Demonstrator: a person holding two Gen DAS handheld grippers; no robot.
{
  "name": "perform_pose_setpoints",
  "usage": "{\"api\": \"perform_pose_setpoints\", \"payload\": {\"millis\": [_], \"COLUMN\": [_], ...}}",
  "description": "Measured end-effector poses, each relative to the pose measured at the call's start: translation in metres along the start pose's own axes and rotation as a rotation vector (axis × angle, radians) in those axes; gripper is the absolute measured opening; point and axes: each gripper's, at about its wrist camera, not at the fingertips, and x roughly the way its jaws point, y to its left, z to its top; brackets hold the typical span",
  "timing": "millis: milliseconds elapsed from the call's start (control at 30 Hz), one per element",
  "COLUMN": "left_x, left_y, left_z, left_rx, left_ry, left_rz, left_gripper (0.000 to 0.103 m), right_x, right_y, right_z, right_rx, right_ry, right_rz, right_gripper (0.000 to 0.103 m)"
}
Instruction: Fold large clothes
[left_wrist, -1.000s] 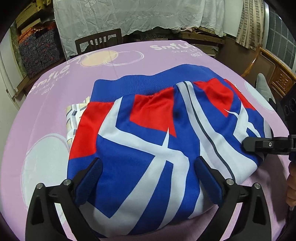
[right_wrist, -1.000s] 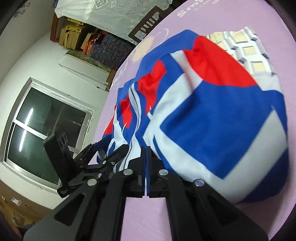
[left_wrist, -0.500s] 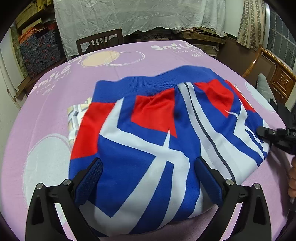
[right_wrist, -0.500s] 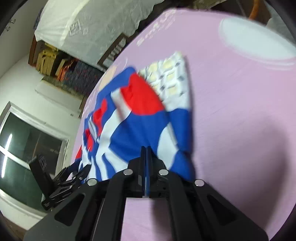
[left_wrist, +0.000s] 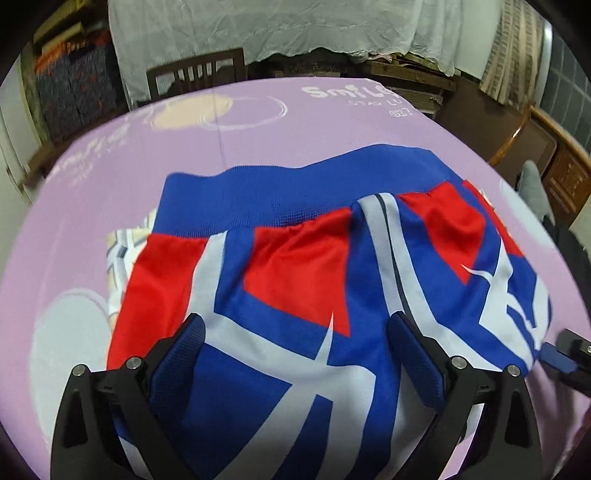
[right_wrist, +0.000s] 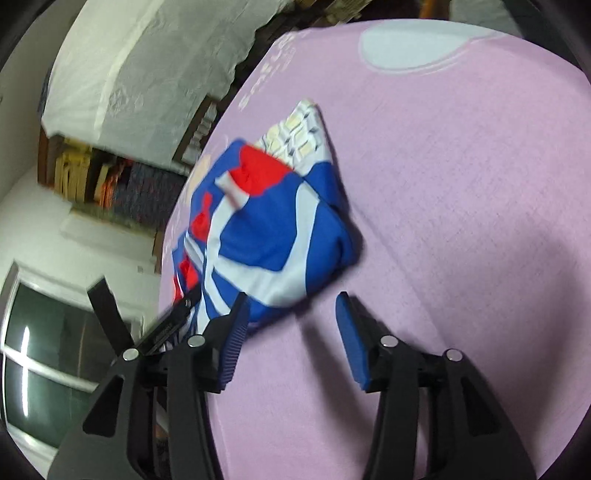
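A big purple cloth (left_wrist: 110, 236) covers the table and fills most of both views. On it lies the folded jacket (left_wrist: 325, 295), blue, red and white, in the middle of the left wrist view and at the middle left of the right wrist view (right_wrist: 266, 236). A pale checked cloth (right_wrist: 299, 136) peeks out from under its far end. The left gripper (left_wrist: 295, 343) sits low in its frame, jaws wide apart over the jacket. The right gripper (right_wrist: 291, 332) is low in its frame, jaws apart, holding nothing, just beside the jacket's near corner.
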Motion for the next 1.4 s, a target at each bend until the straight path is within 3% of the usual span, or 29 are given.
{"api": "perform_pose_setpoints", "payload": {"millis": [100, 200, 300, 333, 367, 467, 567, 667, 833, 933, 1067, 1133, 1200, 1233, 1267, 1300, 1333, 1367, 1400], "left_x": [0.000, 0.000, 0.001, 0.001, 0.001, -0.001, -0.008, -0.024, -0.054, -0.050, -0.013, 0.006, 0.019, 0.020, 0.018, 0.014, 0.011, 0.000, -0.009], "left_y": [-0.002, -0.001, -0.001, -0.001, 0.000, 0.003, 0.015, 0.024, 0.002, -0.034, -0.092, -0.112, -0.121, -0.122, -0.119, -0.115, -0.108, -0.098, -0.092], "left_z": [-0.002, -0.002, -0.003, -0.002, -0.002, 0.001, 0.007, 0.022, 0.066, 0.096, 0.116, 0.116, 0.115, 0.114, 0.115, 0.117, 0.120, 0.123, 0.123], "left_rx": [0.008, 0.003, 0.006, 0.005, 0.005, -0.004, -0.040, -0.079, -0.020, 0.061, 0.178, 0.231, 0.241, 0.240, 0.238, 0.231, 0.215, 0.188, 0.183], "left_ry": [-0.014, -0.016, -0.020, -0.019, -0.016, -0.002, 0.016, 0.013, -0.008, 0.066, 0.183, 0.225, 0.239, 0.233, 0.218, 0.212, 0.213, 0.197, 0.171], "left_rz": [0.015, 0.006, 0.006, 0.004, 0.001, -0.022, -0.073, -0.170, -0.298, -0.455, -0.453, -0.405, -0.356, -0.347, -0.342, -0.355, -0.387, -0.423, -0.423], "left_gripper": [0.100, 0.100, 0.100, 0.100, 0.100, 0.100, 0.100, 0.099, 0.099, 0.099, 0.100, 0.099, 0.088, 0.075, 0.055, 0.044, 0.026, 0.019, 0.018], "right_x": [0.008, 0.018, 0.024, 0.026, 0.029, 0.032, 0.028, 0.028, 0.035, 0.040, 0.042, 0.043, 0.039, 0.038, 0.038, 0.038, 0.037, 0.036, 0.037], "right_y": [0.006, 0.010, 0.011, 0.011, 0.011, 0.015, 0.038, 0.072, 0.116, 0.125, 0.124, 0.125, 0.120, 0.119, 0.117, 0.116, 0.117, 0.120, 0.126], "right_z": [0.006, 0.018, 0.023, 0.021, 0.020, 0.021, 0.022, 0.019, -0.002, -0.009, -0.013, -0.014, -0.012, -0.011, -0.009, -0.007, -0.004, -0.003, -0.004], "right_rx": [0.030, 0.078, 0.115, 0.117, 0.111, 0.079, -0.042, -0.203, -0.468, -0.521, -0.555, -0.569, -0.574, -0.573, -0.564, -0.551, -0.539, -0.538, -0.549], "right_ry": [-0.065, -0.204, -0.317, -0.333, -0.334, -0.325, -0.354, -0.368, -0.381, -0.378, -0.361, -0.357, -0.355, -0.353, -0.347, -0.341, -0.335, -0.328, -0.322], "right_rz": [-0.028, -0.076, -0.126, -0.140, -0.144, -0.126, -0.105, -0.092, -0.094, -0.088, -0.077, -0.072, -0.064, -0.064, -0.063, -0.056, -0.045, -0.034, -0.024], "right_gripper": [0.050, 0.049, 0.040, 0.033, 0.025, 0.016, 0.012, 0.012, 0.011, 0.012, 0.012, 0.012, 0.011, 0.011, 0.011, 0.011, 0.011, 0.011, 0.011]}}
